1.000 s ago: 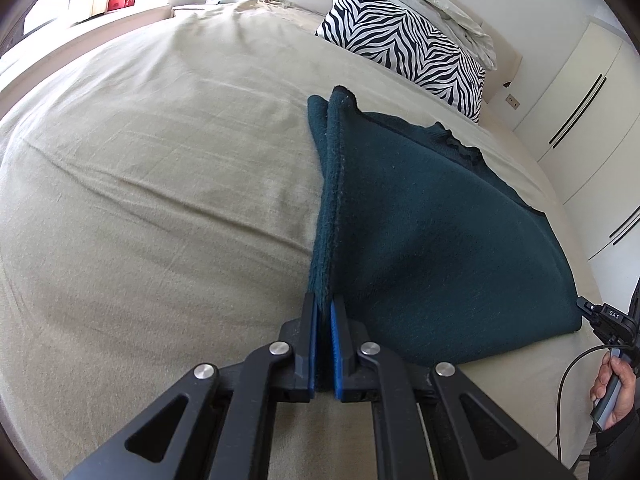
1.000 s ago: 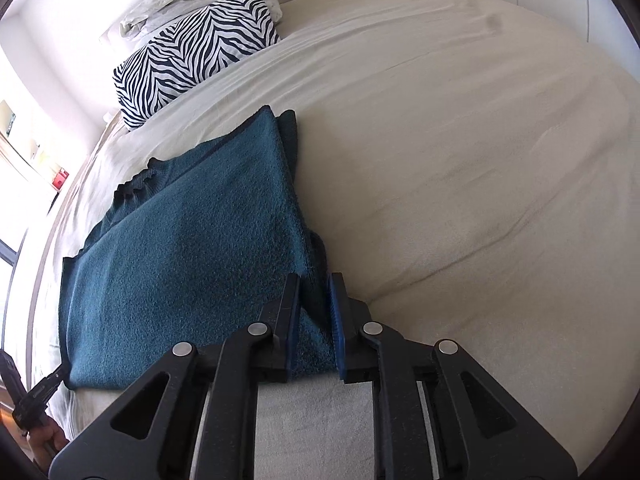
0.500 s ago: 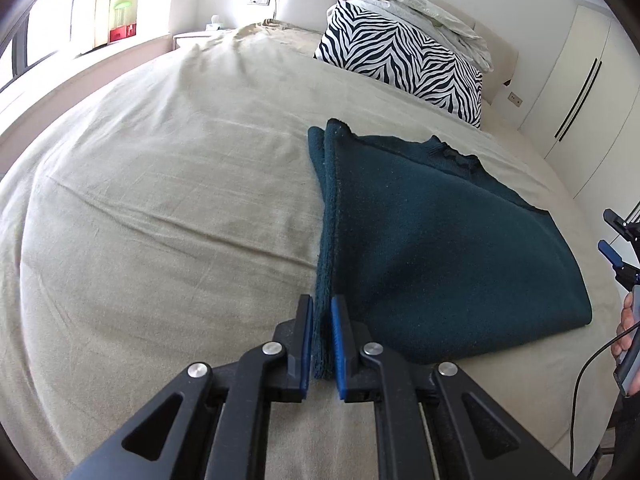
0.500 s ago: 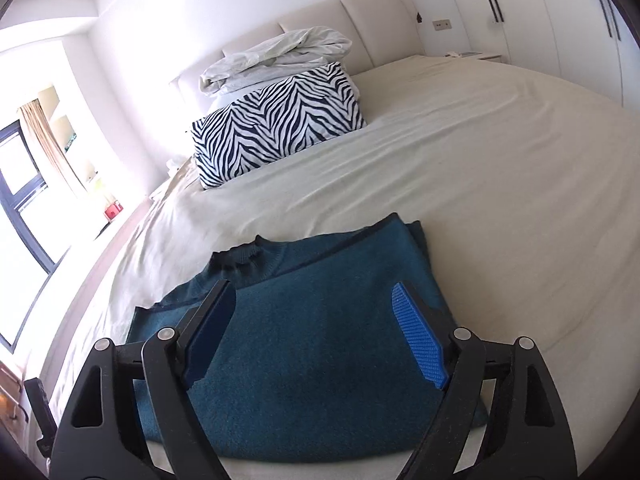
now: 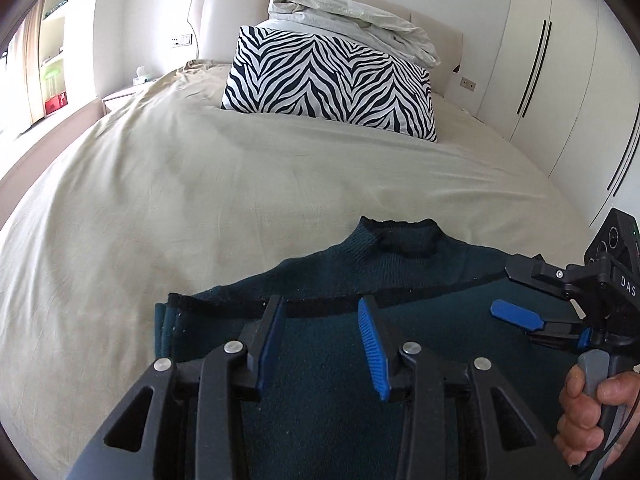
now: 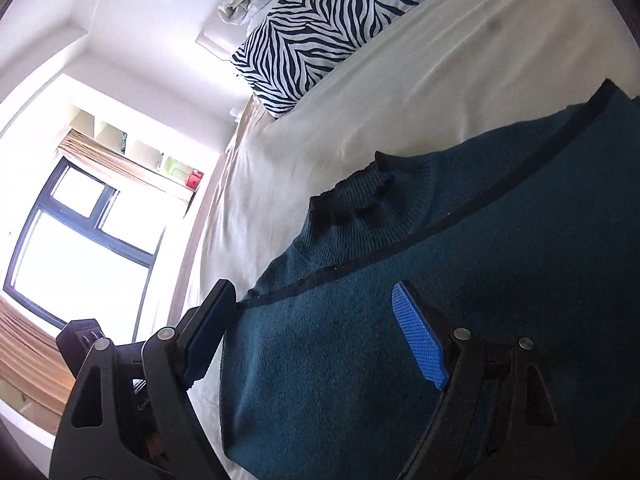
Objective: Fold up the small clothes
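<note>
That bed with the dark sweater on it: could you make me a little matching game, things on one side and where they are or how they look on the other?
Things:
1. teal sweater
2. zebra pillow
3. crumpled white bedding
4. left gripper

Descriptions:
A. piled on top of the pillow, against the headboard
B. jaws apart, nothing between them, above the knit
C. lying folded on the beige sheet
D. black and white stripes, at the head of the bed

Pairs: 1-C, 2-D, 3-A, 4-B

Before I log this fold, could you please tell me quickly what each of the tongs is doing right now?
Left tongs: open, jaws just been opening, above the teal sweater, holding nothing.
Right tongs: open wide over it, holding nothing.
</note>
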Tool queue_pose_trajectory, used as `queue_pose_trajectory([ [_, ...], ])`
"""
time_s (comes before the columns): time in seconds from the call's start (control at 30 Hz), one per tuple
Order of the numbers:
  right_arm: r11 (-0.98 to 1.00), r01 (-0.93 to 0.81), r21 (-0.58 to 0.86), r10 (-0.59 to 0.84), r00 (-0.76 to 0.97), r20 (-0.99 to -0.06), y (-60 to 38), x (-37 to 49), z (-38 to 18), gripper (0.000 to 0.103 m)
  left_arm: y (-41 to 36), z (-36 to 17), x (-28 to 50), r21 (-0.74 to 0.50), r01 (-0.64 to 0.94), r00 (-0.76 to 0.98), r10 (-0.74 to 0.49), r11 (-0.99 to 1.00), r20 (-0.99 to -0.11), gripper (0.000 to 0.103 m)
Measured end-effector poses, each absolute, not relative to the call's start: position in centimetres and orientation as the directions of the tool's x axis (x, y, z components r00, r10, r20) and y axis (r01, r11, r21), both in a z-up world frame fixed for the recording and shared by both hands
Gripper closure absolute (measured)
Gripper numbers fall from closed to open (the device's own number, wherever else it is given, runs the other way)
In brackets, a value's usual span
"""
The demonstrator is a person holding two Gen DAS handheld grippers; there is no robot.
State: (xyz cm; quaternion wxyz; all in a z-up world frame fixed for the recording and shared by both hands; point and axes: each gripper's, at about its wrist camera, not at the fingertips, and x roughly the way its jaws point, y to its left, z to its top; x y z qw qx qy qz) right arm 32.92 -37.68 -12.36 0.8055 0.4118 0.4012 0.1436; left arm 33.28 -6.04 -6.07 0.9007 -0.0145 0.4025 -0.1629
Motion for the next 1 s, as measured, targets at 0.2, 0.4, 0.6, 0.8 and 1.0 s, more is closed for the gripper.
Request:
queue_pose_trajectory([
  [0.2, 0.522, 0.164, 0.837, 0.538, 0.698, -0.472, -41.8, 33.7, -15.2, 0.046, -4.2, -12.0, 34.9, -0.268, 0.240, 0.567, -0.359, 0.933, -0.742, 0.059],
  [0.4, 0.416, 0.245, 0.876, 0.435, 0.792, -0.428, -50.3, 31.7, -16.8, 0.066, -3.7, -12.5, 35.0, -0.314, 0.243, 0.563, -0.397, 0.918, -0.725, 0.059],
  [0.6, 0.542, 0.303, 0.784, 0.277, 0.816, -0.507, -55.0, 30.0, -15.5, 0.071, -3.3, -12.9, 34.8, -0.335, 0.248, 0.567, -0.417, 0.909, -0.711, 0.059],
  [0.8, 0.619, 0.351, 0.703, 0.170, 0.813, -0.556, -56.9, 28.0, -14.1, 0.069, -3.5, -13.2, 35.1, -0.332, 0.250, 0.570, -0.415, 0.910, -0.709, 0.059],
  [1.0, 0.749, 0.331, 0.574, 0.012, 0.859, -0.512, -54.3, 23.6, -8.3, 0.040, -3.6, -13.3, 35.0, -0.330, 0.250, 0.573, -0.414, 0.910, -0.708, 0.059],
])
